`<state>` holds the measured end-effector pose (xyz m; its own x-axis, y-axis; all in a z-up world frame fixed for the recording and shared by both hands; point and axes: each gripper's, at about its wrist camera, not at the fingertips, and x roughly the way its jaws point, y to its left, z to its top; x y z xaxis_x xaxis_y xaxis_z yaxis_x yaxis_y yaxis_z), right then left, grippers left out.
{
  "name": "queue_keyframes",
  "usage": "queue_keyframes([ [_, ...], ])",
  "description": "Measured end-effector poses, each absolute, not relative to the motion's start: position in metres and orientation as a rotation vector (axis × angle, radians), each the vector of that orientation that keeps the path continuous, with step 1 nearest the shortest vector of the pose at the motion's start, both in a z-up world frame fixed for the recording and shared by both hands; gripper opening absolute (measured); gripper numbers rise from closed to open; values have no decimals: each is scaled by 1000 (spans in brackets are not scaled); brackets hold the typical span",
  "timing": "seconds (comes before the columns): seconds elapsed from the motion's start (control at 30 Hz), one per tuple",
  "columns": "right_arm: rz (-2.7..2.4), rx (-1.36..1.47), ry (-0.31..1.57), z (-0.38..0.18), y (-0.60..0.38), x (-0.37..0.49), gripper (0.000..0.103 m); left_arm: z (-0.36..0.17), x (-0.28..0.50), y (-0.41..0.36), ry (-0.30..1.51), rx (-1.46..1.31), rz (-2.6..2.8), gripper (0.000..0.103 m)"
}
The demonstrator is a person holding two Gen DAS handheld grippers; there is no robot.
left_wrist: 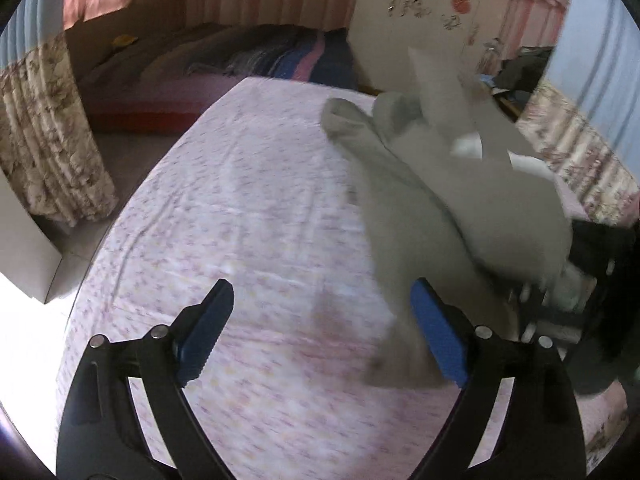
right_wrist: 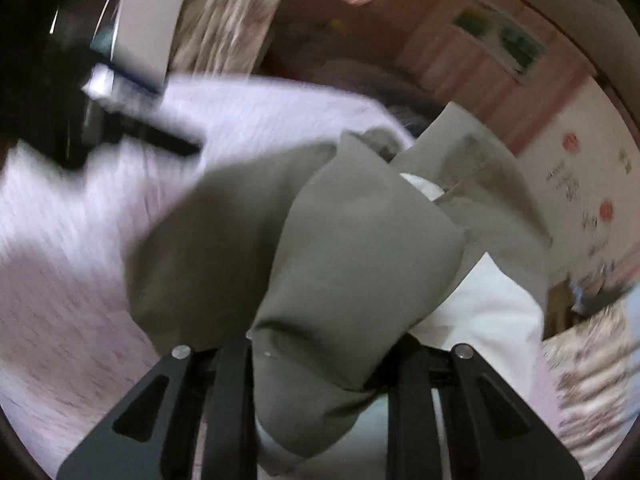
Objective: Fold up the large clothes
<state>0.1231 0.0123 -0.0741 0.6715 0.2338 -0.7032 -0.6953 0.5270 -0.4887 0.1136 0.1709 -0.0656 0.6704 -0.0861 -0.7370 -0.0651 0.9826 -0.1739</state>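
A large grey garment with a white lining lies bunched on the right part of the bed, blurred by motion. My left gripper is open and empty, its blue pads above the pink sheet, the right pad beside the garment's near edge. In the right wrist view the grey garment is draped over my right gripper, which is shut on its fabric; the fingertips are hidden under the cloth. The right gripper's black body shows at the right of the left wrist view.
The bed is covered by a pink patterned sheet. A second bed with dark bedding stands behind. Floral curtains hang at the left, and a white box stands on the floor. My left gripper shows blurred at the upper left.
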Motion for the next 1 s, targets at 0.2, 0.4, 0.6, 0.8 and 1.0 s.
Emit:
queue_keyframes([
  [0.2, 582, -978, 643, -88, 12, 118, 27, -78, 118, 185, 853, -170, -40, 89],
  [0.4, 539, -965, 652, -66, 8, 103, 58, -81, 115, 185, 847, -155, -60, 91],
  [0.6, 614, -791, 635, -2, -50, 61, 79, -63, 110, 173, 811, -141, -87, 99],
  [0.8, 478, -618, 590, 42, -127, 61, 88, -41, 108, 157, 782, -153, -132, 100],
  [1.0, 378, -222, 659, 42, -203, 102, 88, -5, 113, 131, 731, -188, -248, 100],
])
